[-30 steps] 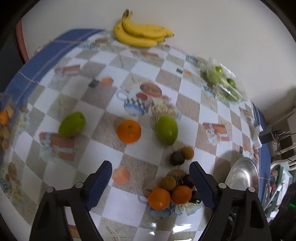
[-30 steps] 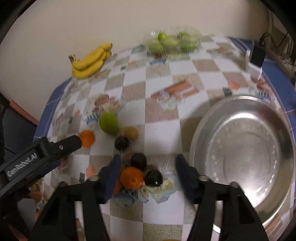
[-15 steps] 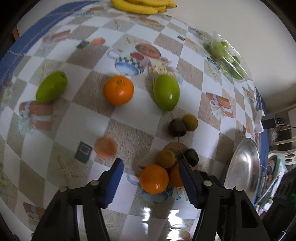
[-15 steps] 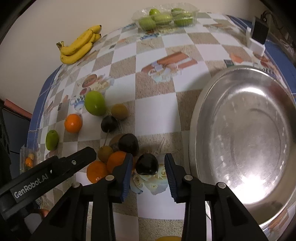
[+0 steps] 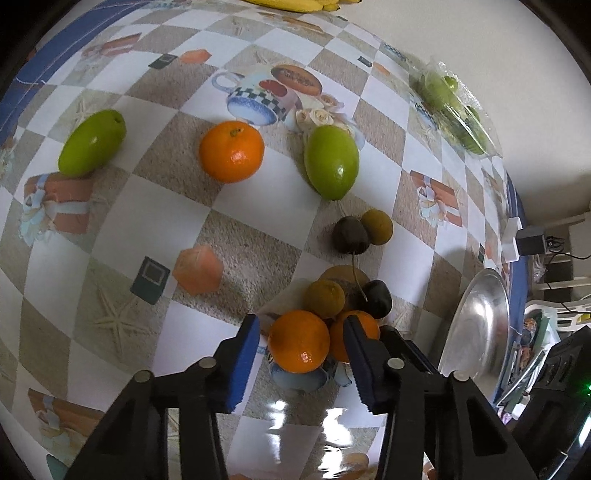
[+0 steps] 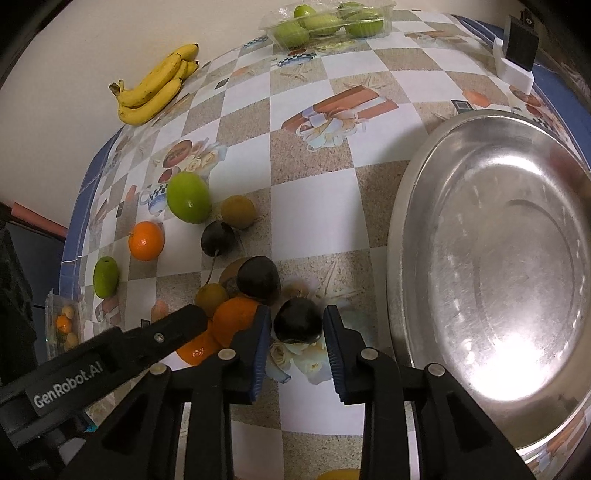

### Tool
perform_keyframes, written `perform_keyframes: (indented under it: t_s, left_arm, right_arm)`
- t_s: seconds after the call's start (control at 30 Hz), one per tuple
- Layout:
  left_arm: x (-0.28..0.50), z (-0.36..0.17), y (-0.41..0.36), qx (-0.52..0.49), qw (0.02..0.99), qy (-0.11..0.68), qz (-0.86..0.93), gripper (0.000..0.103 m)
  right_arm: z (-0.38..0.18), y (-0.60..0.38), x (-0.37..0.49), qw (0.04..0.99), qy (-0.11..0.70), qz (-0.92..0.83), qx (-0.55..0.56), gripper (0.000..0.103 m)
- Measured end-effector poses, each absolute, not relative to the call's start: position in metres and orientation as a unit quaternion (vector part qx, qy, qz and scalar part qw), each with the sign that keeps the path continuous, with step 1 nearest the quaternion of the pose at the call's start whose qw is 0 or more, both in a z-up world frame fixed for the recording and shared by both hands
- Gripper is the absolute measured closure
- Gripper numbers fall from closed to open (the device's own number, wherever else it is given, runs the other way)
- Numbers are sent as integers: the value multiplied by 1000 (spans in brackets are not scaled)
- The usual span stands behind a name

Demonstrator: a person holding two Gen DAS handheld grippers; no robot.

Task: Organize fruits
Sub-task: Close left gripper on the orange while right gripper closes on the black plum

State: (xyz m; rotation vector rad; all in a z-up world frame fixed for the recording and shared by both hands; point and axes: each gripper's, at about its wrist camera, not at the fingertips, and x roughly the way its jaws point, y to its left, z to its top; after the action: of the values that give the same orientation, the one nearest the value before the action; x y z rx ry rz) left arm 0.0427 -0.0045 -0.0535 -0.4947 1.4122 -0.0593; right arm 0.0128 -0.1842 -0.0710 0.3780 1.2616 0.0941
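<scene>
Down at the heap with the left gripper [image 5: 301, 322], pointing steeply at the checked tablecloth [image 5: 258, 206]. Been closing those jaws just now. Straddling the near orange [image 5: 298, 341] at six o'clock in the left view, blue pads on either side. Not pressing yet: a sliver of cloth showing at the left pad, so not gripping, merely around it. Tucked behind the right pad, a second orange [image 5: 337, 343], touching the first.

Over to the right gripper [image 6: 297, 314], also been closing its jaws just now. Narrowed right in on the dark fruit [image 6: 298, 320] at six o'clock in the right view. Pads tight against both flanks, clamped on it, fruit sitting on the cloth at the heap's three o'clock edge.

Around the heap: a brown fruit [image 5: 324, 298] and another dark one [image 5: 376, 298] at its twelve o'clock, touching the oranges. Further toward twelve, a dark-and-brown pair [image 5: 350, 235], side by side. Beyond that, a big green fruit [image 5: 331, 161]. At its nine o'clock, a loose orange [image 5: 232, 151], apart from everything. Further out at nine again, a second green fruit [image 5: 92, 143].

At three o'clock in the right view, filling that whole side, the steel bowl [image 6: 400, 258], near the dark fruit but clear of it. Up at eleven, against the wall, bananas [image 6: 155, 88]. At twelve, a clear tray of green fruit [image 6: 325, 22].
</scene>
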Motion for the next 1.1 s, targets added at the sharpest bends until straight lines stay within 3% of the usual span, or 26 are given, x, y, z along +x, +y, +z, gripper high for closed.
perform_keyframes:
  t_s: [0.27, 0.6, 1.1]
  left_arm:
    - [41, -60, 1, -246, 722, 646, -22, 65]
    - [34, -42, 43, -262, 755, 597, 69, 66]
    - [36, -55, 52, -304, 731, 608, 57, 61]
  right_arm:
    - [-72, -187, 12, 786, 588, 45, 186, 72]
    - [-72, -188, 11, 784, 589, 43, 192, 73]
    - [-75, -191, 10, 781, 588, 46, 205, 73]
